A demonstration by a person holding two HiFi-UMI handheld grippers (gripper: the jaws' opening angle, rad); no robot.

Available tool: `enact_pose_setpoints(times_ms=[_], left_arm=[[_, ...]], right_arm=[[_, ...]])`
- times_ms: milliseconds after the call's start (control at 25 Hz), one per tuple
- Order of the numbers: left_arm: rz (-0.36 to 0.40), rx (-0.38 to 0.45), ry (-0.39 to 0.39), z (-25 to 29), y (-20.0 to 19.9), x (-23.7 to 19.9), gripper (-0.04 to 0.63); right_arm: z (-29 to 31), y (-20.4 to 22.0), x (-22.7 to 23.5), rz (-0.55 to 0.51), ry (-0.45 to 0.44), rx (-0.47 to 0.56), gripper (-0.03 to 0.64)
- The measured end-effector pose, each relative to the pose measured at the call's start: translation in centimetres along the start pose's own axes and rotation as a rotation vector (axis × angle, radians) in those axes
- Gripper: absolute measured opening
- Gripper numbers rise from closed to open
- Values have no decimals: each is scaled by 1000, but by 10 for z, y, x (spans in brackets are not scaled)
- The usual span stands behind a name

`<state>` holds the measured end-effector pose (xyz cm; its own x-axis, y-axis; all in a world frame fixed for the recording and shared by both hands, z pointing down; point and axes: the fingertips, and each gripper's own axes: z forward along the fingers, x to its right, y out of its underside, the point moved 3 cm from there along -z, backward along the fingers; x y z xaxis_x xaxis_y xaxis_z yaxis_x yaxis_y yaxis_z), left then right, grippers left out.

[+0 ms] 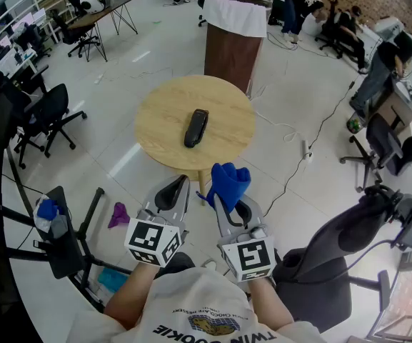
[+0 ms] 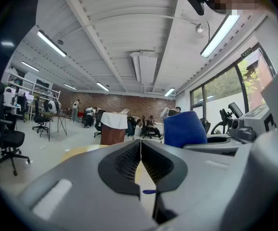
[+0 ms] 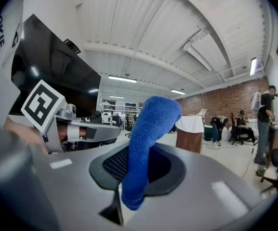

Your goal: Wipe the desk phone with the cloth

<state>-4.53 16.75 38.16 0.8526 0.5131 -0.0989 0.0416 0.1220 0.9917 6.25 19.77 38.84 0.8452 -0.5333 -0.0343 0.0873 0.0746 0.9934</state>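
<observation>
A black desk phone handset (image 1: 196,127) lies near the middle of a round wooden table (image 1: 156,131). Both grippers hover side by side short of the table's near edge, held about level. My right gripper (image 1: 228,199) is shut on a blue cloth (image 1: 228,182), which stands up out of the jaws (image 3: 148,138). The left gripper (image 1: 176,191) is shut with nothing between its jaws (image 2: 141,150). From the left gripper view the blue cloth (image 2: 184,128) shows to the right, and a strip of the table (image 2: 83,150) lies ahead.
A brown cabinet draped in white cloth (image 1: 233,38) stands beyond the table. Office chairs stand at left (image 1: 45,116) and lower right (image 1: 348,241). A purple rag (image 1: 118,214) lies on the floor at left. Cables (image 1: 298,138) trail across the floor on the right. People sit at the far wall.
</observation>
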Motion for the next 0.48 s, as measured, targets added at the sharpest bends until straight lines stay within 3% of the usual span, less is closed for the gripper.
enact_pose_setpoints(times_ms=[480], left_arm=[[-10,-6,-44,27,11,-18,0]], right_arm=[[24,12,25,10,-25,16,63]])
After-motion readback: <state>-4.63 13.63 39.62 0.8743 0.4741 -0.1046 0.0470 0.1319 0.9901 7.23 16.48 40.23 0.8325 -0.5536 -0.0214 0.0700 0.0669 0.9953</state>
